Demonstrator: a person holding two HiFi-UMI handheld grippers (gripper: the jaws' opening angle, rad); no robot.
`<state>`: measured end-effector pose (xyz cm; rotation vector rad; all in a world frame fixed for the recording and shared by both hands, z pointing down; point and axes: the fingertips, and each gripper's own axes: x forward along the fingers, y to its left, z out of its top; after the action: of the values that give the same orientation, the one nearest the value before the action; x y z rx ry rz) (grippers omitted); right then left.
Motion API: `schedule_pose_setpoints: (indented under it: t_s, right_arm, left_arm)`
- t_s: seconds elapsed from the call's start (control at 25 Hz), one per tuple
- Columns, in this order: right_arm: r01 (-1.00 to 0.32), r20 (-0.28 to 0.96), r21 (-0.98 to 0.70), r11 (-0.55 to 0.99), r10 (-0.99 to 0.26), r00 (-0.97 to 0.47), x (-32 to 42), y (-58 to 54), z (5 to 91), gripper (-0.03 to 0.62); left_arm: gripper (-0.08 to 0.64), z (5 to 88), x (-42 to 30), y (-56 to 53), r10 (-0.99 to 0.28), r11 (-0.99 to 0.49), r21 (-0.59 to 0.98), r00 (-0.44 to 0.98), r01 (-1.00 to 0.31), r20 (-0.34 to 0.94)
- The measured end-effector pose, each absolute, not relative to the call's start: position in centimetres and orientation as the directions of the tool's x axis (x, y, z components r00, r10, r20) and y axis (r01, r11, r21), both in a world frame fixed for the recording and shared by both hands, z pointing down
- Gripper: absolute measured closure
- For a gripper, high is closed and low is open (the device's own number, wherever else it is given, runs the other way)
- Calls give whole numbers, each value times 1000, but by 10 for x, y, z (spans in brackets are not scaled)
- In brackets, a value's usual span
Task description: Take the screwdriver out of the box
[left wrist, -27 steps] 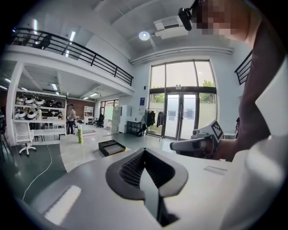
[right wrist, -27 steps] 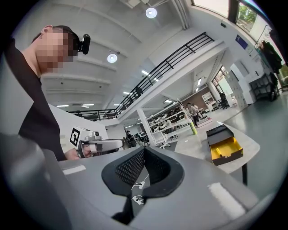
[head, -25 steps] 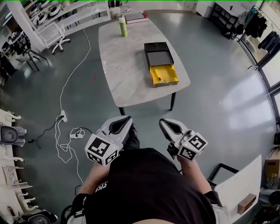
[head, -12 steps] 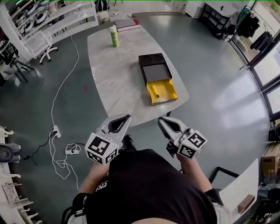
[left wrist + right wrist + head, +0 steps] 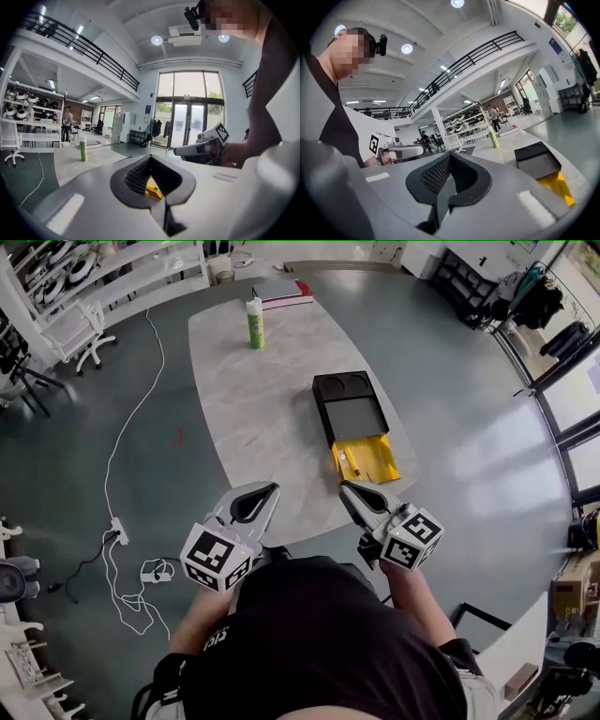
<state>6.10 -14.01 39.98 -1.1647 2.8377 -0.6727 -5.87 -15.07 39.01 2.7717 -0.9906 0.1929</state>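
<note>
Nearest, left grey two-jaw gripper [image 5: 268,491] and right grey two-jaw gripper [image 5: 348,489]: jaws of both pressed together, nothing between them, held side by side before the body, short of the pale marble-topped table [image 5: 253,418]. Next, open yellow drawer tray [image 5: 377,463] at the table's near edge, holding the small slender screwdriver [image 5: 348,461] along its left side. Behind, touching the tray, black rectangular box [image 5: 349,404]; farthest, green bottle [image 5: 254,324]. Handling note: probably part the right jaws before reaching, close across the handle, lift clear of the tray wall
</note>
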Motion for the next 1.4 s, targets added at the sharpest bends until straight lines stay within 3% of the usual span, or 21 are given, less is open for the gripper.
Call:
schedule_pose_setpoints:
  t_s: [0.28, 0.92, 1.4]
  right_arm:
    - [-690, 211, -407, 599, -673, -709, 51, -172, 417, 577]
    - [-780, 340, -349, 519, -706, -621, 136, -258, 463, 577]
    - [-794, 393, -429, 431, -703, -593, 161, -269, 525, 577]
  left_arm:
    - [558, 396, -62, -193, -579, -783, 143, 793, -605, 190]
    - [558, 423, -17, -265, -592, -755, 184, 775, -629, 220]
    - [558, 479, 16, -298, -568, -752, 210, 776, -625, 274]
